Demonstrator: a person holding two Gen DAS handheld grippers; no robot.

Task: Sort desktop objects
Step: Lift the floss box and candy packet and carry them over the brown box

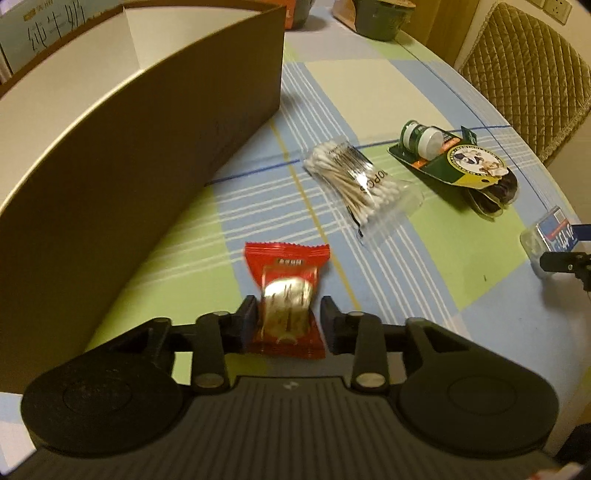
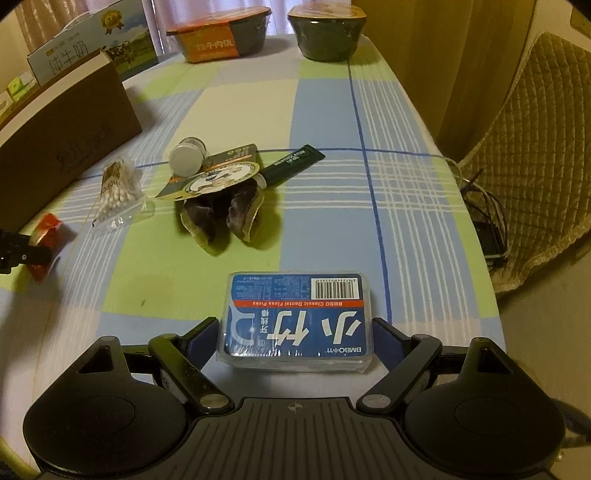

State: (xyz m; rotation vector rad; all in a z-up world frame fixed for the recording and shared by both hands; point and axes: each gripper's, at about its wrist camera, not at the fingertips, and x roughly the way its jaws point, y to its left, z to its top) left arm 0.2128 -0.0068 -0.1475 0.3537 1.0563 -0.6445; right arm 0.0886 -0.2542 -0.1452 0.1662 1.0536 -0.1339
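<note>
My left gripper [image 1: 288, 323] is low over the table. Its pads lie against both sides of a red candy packet [image 1: 286, 295], whose far end sticks out ahead of the fingers. That packet [image 2: 44, 230] also shows at the left edge of the right wrist view. My right gripper [image 2: 295, 334] has its jaws wide, with both pads against the sides of a blue dental floss box [image 2: 297, 317] that rests on the checked tablecloth. The same box [image 1: 550, 230] appears at the right edge of the left wrist view.
A tall brown cardboard box [image 1: 129, 166] with white dividers stands at the left. A bag of cotton swabs [image 1: 354, 177], a green carded pack with a small bottle [image 1: 454, 162] and a dark lip-gel tube [image 2: 295, 164] lie mid-table. Two food bowls [image 2: 328, 33] stand at the back. A quilted chair [image 2: 535, 147] is at the right.
</note>
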